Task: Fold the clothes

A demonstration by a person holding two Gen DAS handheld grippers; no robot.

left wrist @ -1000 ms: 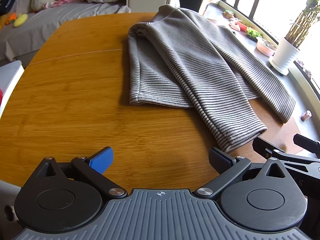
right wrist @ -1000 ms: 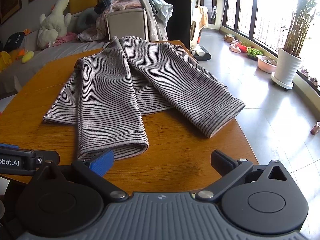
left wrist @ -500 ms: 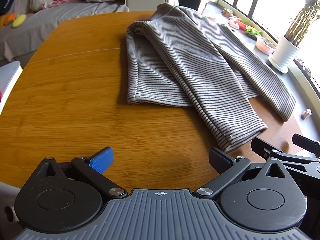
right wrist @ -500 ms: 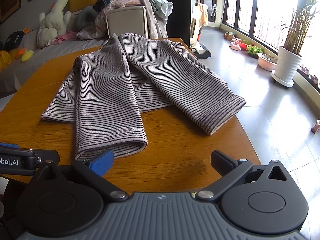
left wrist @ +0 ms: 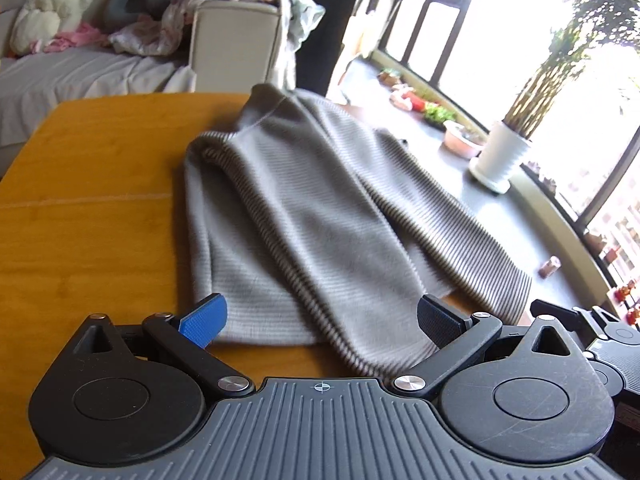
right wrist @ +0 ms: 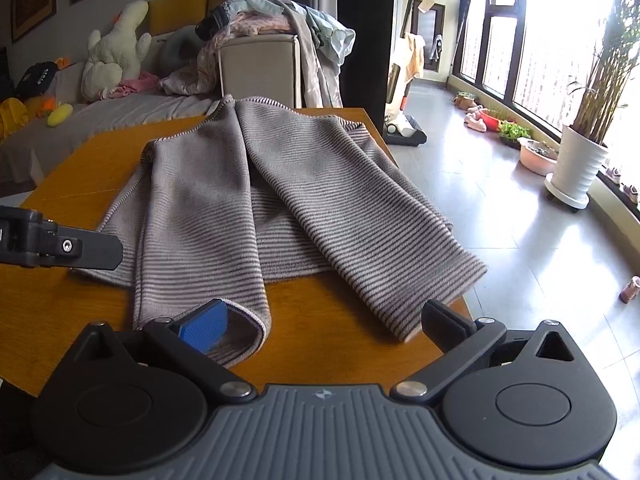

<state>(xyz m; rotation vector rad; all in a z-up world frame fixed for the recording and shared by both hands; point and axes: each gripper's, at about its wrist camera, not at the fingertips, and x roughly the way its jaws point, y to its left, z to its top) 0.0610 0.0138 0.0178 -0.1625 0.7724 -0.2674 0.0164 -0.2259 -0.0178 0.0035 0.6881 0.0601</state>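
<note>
Left wrist view first: the left gripper (left wrist: pixel 320 320) is spread wide, nothing between its blue pad and its black pad, and the near hem and the near sleeve cuff of the striped sweater (left wrist: pixel 304 216) lie in the gap between them at the near edge of the wooden tabletop (left wrist: pixel 92 216). At the right edge of that view part of the right gripper's black body is visible. Right wrist view shows the right gripper (right wrist: pixel 324 322) released as well, its fingers far apart; the blue pad sits over the open cuff of the left sleeve (right wrist: pixel 200 248), though whether it touches the cloth cannot be told, while the black pad hangs off the near right corner of the tabletop, just beside the cuff of the right sleeve (right wrist: pixel 360 216). Both sleeves are folded in over the body of the sweater and run toward the near edge, the right one reaching the right edge of the tabletop. The sweater's collar lies at the far edge. Beyond the far edge stands a beige chair (right wrist: pixel 258 68) heaped with clothes, then a sofa with a white plush toy (right wrist: pixel 112 52). On the floor to the right, by the windows, stands a white plant pot (right wrist: pixel 578 172).
</note>
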